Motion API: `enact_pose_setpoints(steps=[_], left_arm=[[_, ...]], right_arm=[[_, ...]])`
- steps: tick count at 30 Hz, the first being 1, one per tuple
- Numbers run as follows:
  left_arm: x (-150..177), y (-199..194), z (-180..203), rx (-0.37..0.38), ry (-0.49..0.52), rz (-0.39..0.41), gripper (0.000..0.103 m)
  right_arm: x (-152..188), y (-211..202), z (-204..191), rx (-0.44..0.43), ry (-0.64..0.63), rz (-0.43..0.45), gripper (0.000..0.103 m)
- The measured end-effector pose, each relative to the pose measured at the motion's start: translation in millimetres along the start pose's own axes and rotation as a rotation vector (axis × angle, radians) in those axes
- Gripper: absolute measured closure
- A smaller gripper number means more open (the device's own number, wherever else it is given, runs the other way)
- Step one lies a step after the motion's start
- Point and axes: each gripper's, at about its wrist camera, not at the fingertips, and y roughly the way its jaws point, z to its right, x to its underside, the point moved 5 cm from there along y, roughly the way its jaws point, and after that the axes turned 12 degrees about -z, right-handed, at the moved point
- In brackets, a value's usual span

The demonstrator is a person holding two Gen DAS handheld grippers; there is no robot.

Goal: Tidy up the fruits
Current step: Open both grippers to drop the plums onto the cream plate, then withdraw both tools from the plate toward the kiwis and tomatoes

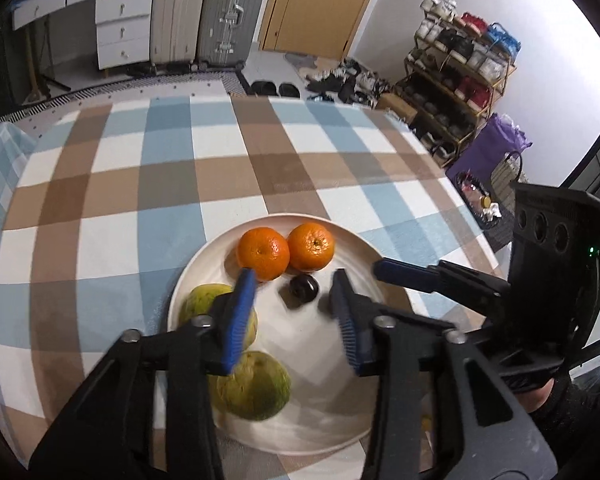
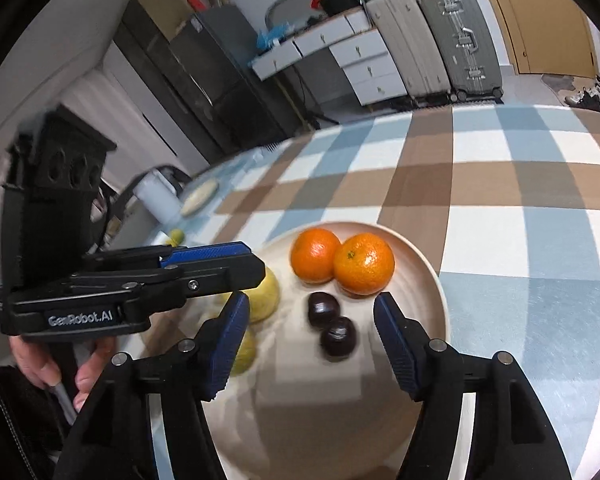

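Two oranges point(image 1: 286, 252) sit touching at the far side of the plate point(image 1: 204, 264), two yellow-green fruits point(image 1: 256, 384) lie along its left and near-left part, and two small dark fruits point(image 2: 332, 322) rest near the middle. Both of my claws hang over the plate: the left claw point(image 1: 292, 308) has its blue pads apart with nothing between them, and the right claw point(image 2: 310, 332) also stands apart, its pads either side of the dark fruits without touching them. I judge the fruit is already gathered on the plate, so the step in hand is tidying the dark pair. I would keep my claws clear of each other, lower one at a time, and close gently, since these fruits are small, round and glossy and could roll. Orange skin looks dimpled and shiny; the green fruits look dull and lumpy. Smooth cream plate, checked cloth on the tabletop point(image 1: 100, 200).
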Motion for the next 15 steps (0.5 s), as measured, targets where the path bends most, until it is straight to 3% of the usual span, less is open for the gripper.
enact_pose_setpoints(steps=[2,4,9,15], left_arm=[[6,-13,1,-0.003,-0.006,0.025,0.055],[15,-27,3,-0.015,-0.010,0.053,0.048],[43,-64,18,-0.042,-0.001,0.151,0.020],[80,-90,40,-0.095,0.025,0.209,0.014]], right_arm=[[3,-14,-3,-0.016,0.005,0.027,0.034],[9,-32,-6,0.007,0.012,0.065,0.025],[27,-75,-14,0.036,0.029,0.146,0.012],[59,-116,-32,0.084,0.015,0.220,0.007]])
